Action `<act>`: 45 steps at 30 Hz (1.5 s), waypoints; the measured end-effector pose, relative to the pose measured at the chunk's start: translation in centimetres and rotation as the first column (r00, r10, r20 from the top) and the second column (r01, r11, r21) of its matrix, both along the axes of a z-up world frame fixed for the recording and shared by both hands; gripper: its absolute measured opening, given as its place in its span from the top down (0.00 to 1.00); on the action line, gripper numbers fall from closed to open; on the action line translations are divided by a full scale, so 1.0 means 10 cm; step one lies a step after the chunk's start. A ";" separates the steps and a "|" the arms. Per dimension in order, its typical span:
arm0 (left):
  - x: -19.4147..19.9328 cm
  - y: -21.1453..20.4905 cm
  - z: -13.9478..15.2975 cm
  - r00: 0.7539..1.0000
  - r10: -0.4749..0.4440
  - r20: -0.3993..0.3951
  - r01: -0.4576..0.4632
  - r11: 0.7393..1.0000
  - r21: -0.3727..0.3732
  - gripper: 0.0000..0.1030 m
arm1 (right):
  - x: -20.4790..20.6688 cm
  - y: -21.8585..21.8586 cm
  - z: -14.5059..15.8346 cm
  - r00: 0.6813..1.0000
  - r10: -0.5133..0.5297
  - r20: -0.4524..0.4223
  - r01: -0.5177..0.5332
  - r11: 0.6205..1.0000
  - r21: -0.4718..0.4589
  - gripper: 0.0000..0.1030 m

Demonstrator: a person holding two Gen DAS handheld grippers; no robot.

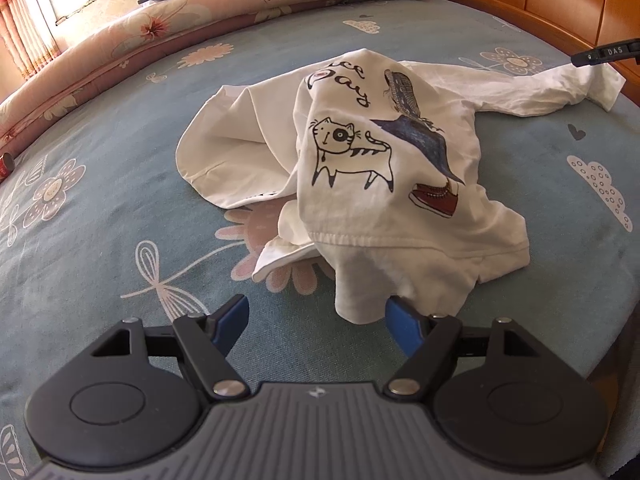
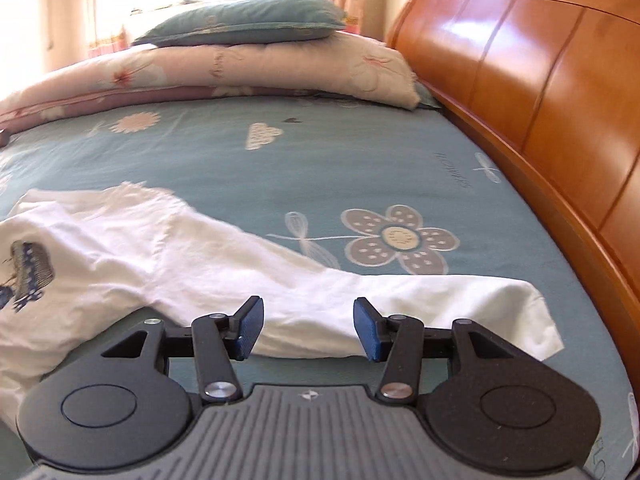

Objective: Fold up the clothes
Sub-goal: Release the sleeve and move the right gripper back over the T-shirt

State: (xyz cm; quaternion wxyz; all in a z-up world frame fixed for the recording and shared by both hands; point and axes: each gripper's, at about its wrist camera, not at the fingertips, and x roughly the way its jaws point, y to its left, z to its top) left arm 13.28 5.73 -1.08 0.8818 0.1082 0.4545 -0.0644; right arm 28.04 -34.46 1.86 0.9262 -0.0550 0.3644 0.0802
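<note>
The white printed shirt [image 1: 384,168], light, limp and crumpled mid-bed [image 1: 120,208], is best pinched at hem or sleeve cuff [image 2: 516,312]; left gripper [image 1: 316,312] and right gripper [image 2: 308,328] both gape, holding nothing.

The white shirt [image 1: 380,160] is showing a black-outlined striped cat, dark blue shapes and a red-brown shoe. Under the shirt, the bedsheet [image 1: 120,208] is showing dusty blue with pale flowers, clouds and dragonflies. Beyond the shirt, a pink flowered quilt [image 2: 240,72] is carrying a blue-green pillow [image 2: 244,20]. The headboard [image 2: 540,80] is glowing orange-brown.
</note>
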 end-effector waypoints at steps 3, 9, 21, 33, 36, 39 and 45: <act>-0.07 0.04 0.00 1.000 0.004 -0.001 -0.004 1.000 -0.009 0.26 | -0.19 0.51 0.03 0.989 0.149 -0.021 -0.148 0.989 0.017 0.47; -0.22 0.15 -0.03 1.000 0.023 -0.002 -0.023 0.999 -0.042 0.25 | -0.59 1.51 0.07 0.914 0.404 -0.030 -0.404 0.915 -0.004 0.44; -0.43 0.51 -0.16 0.996 0.081 -0.035 -0.084 0.992 -0.091 0.17 | -1.13 2.74 0.16 0.779 0.626 0.029 -0.626 0.775 0.086 0.44; -0.51 0.95 -0.33 0.980 0.189 -0.063 -0.195 0.974 -0.112 0.17 | -1.04 3.69 0.00 0.780 0.626 0.002 -0.623 0.776 0.102 0.41; -0.54 1.06 -0.35 0.975 0.212 -0.071 -0.219 0.970 -0.109 0.17 | -1.00 3.61 -0.15 0.807 0.590 -0.024 -0.589 0.808 0.026 0.42; -0.51 1.11 -0.36 0.972 0.224 -0.074 -0.230 0.968 -0.098 0.17 | -0.99 3.34 -0.22 0.836 0.548 -0.021 -0.549 0.835 -0.048 0.42; -0.36 1.01 -0.35 0.975 0.216 -0.059 -0.222 0.968 -0.118 0.17 | -0.90 2.72 -0.33 0.897 0.441 -0.021 -0.441 0.892 -0.099 0.42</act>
